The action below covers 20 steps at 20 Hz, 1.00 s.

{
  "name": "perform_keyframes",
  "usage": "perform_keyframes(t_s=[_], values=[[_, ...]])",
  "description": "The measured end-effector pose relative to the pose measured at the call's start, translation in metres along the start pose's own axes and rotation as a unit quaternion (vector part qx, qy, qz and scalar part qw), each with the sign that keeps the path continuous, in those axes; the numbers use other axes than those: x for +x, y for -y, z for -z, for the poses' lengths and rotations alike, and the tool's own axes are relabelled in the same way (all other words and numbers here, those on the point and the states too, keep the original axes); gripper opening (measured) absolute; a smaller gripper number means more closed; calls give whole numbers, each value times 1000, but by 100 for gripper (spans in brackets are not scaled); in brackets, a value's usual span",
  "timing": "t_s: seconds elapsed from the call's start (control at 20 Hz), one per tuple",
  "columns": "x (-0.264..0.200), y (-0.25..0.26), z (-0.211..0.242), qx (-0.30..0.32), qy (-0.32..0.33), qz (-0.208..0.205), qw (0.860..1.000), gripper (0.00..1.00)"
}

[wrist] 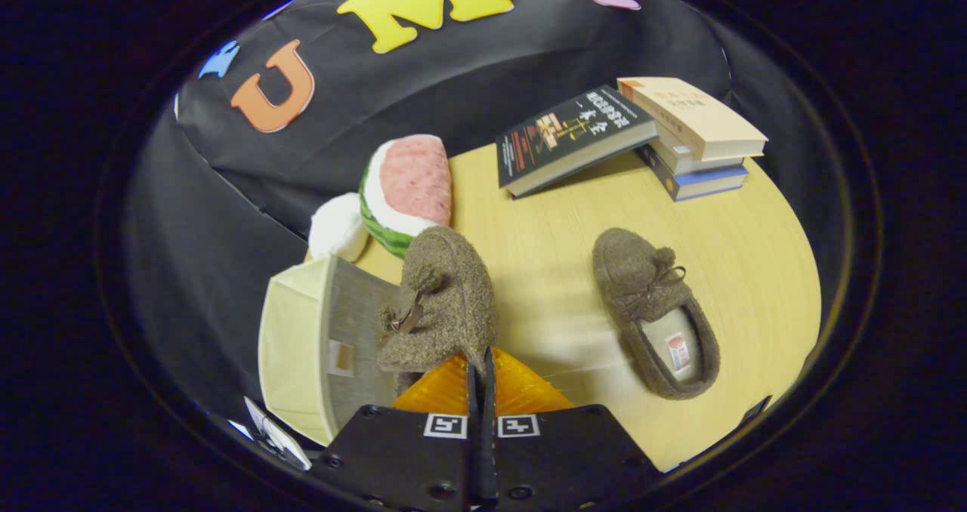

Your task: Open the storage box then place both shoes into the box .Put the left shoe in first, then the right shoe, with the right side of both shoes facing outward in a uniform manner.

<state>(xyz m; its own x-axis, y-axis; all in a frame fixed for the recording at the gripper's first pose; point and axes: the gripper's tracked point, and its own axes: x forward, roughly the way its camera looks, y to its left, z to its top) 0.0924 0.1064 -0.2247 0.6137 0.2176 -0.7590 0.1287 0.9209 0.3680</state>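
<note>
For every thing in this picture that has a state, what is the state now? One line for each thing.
gripper: shut on the rim of the held slipper.
held slipper: lifted, hanging toe-up beside the storage box.
storage box: open, lid swung up.
second slipper: flat on the table, upright, opening up.
books: closed and stacked, the dark book leaning on them.

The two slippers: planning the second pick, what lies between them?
In the gripper view, bare tabletop separates the held slipper from the lying slipper.

Gripper camera looks forward along its fingers [483, 380], close above the table [755, 270].
</note>
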Motion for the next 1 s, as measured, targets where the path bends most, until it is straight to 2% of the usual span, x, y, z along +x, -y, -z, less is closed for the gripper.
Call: perform_keyframes(t_s=[0.3,0.55,0.8,1.0], values=[[-41,-109,-30,28,52,-60,996,0],[-14,-188,15,59,-4,-88,994,0],[29,-219,61,49,-40,-74,995,0],[60,-213,86,26,-42,-27,998,0]])
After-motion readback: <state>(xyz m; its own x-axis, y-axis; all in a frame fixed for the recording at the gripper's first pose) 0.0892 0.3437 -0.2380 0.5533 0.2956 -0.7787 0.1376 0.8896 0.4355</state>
